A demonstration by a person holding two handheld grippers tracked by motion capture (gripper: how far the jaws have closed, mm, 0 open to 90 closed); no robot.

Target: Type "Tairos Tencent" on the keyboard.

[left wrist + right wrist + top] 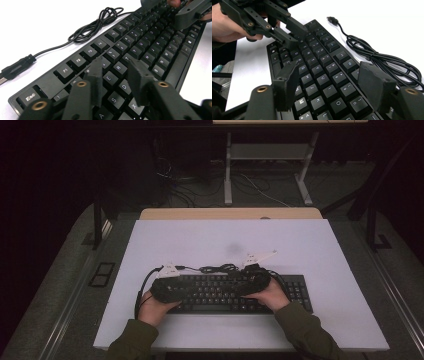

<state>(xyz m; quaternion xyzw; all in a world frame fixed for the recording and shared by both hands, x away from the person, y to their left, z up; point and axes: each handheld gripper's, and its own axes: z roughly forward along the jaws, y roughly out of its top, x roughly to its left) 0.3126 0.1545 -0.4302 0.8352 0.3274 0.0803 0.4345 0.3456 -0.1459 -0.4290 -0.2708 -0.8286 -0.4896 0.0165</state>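
Note:
A black keyboard (295, 287) lies near the front of the white board (225, 240). Its loose cable (220, 268) is coiled just behind it and ends in a USB plug (15, 68). My left gripper (116, 72) hovers low over the keyboard's (150, 35) left letter keys, jaws a key-width apart with nothing between them. My right gripper (329, 80) hangs over the right letter keys of the keyboard (322, 62), jaws spread wide and empty. The two grippers face each other; the left gripper (287, 30) shows at the upper left, held by a hand (227, 25). From above, left gripper (172, 287) and right gripper (252, 281) sit over the keyboard.
The white board rests on a wooden table (230, 213) and has bare room behind and to both sides of the keyboard. The coiled cable (382, 60) lies close to the keyboard's back edge. A white desk frame (270, 165) and floor cables stand beyond.

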